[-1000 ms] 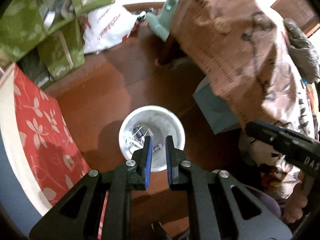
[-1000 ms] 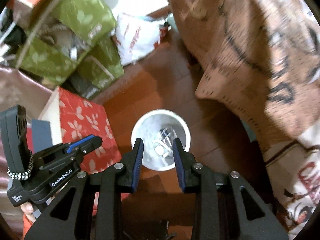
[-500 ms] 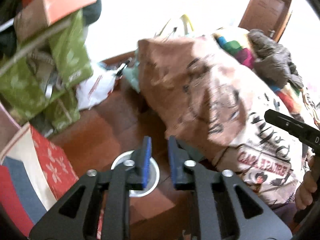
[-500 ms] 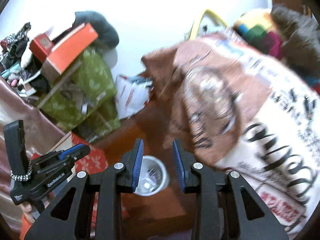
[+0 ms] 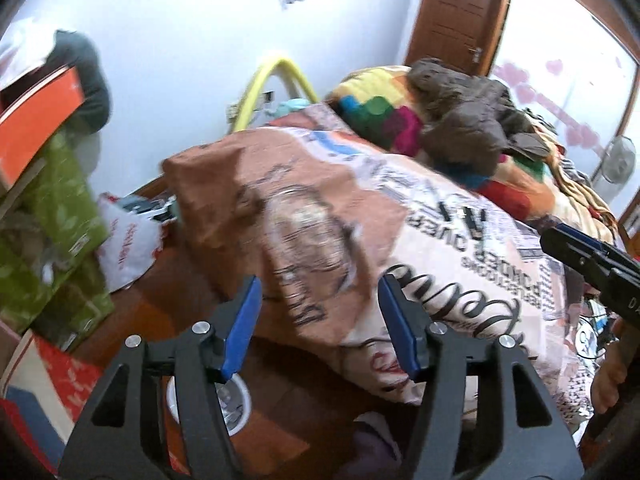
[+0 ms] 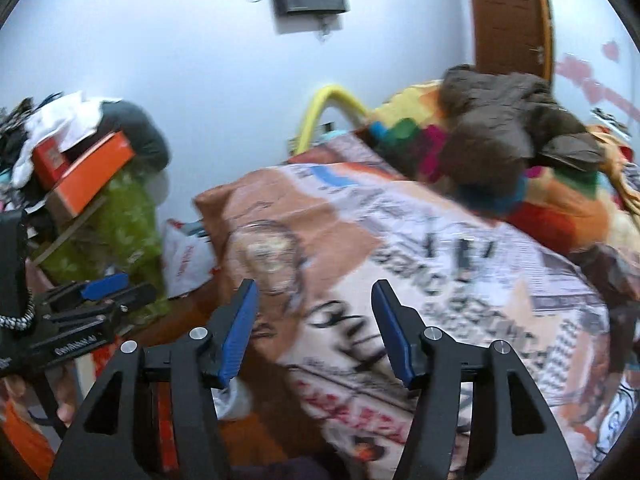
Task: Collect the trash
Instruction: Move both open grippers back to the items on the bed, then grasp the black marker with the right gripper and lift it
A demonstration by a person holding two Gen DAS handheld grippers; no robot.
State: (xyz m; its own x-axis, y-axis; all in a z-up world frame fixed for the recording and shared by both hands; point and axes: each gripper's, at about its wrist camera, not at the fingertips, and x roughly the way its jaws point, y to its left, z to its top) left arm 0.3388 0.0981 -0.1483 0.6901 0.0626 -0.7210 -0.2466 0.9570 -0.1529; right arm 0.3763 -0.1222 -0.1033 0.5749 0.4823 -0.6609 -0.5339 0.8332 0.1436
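The white trash bin (image 5: 237,399) stands on the brown floor, low in the left wrist view and mostly hidden behind my left finger; a white sliver of the bin (image 6: 238,396) shows in the right wrist view. My left gripper (image 5: 318,292) hangs high above it, its jaws opening with nothing between them. My right gripper (image 6: 314,292) is beside it, its jaws also opening and empty. Each gripper appears in the other's view: the right gripper (image 5: 592,258) at the right edge, the left gripper (image 6: 86,308) at the left. Both face the bed's printed quilt (image 5: 420,232).
A brown jacket (image 5: 460,124) and a colourful blanket (image 5: 380,116) lie on the bed. Green bags (image 5: 52,224) with an orange box (image 6: 90,174) on top are stacked at left. A white plastic bag (image 5: 126,244) and a red floral box (image 5: 70,376) sit on the floor.
Both grippers have risen away from the bin and tipped up toward the bed and wall. Both pairs of jaws have spread from nearly shut to wide apart.
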